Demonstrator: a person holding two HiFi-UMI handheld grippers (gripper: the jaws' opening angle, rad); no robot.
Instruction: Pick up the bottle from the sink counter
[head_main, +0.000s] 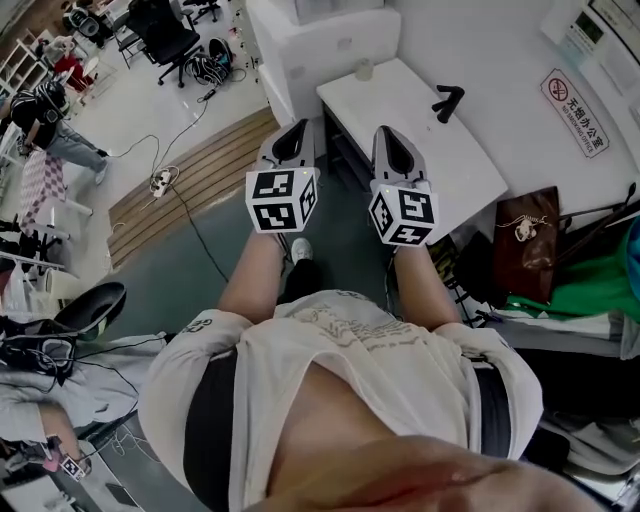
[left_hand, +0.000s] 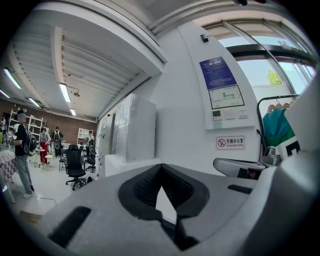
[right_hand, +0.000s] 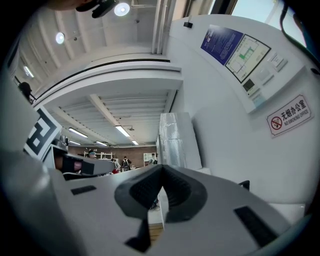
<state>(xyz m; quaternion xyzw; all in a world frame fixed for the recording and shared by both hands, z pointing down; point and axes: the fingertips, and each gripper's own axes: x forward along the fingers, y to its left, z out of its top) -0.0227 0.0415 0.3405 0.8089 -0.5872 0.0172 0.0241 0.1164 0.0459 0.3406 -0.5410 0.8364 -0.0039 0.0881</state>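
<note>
Bottle is hard to pin down from here: the only likely candidate is a small pale container (head_main: 364, 70) standing near the far end of the white table (head_main: 420, 150), close to its left edge and just in front of a white cabinet (head_main: 330, 45). It is too small to say for certain that it is a bottle, and no sink shows. The left hand-held gripper (head_main: 291, 140) and the right hand-held gripper (head_main: 396, 148) sit side by side in front of the person, well short of the container. Both have their jaws pressed together with nothing between them. The first risk is grabbing the wrong thing, since the target is not clearly identified. The second is arriving with closed jaws: the tips would likely shove the light container instead of straddling it, tipping it or pushing it off the nearby edge. A third is that both gripper views look level at the wall and the room rather than at the container, so aim rests on the head view alone. A black object (head_main: 447, 102) nearer the wall could be clipped by the right hand-held gripper, and a cable (head_main: 190, 215) trails across the floor to the person's left.
</note>
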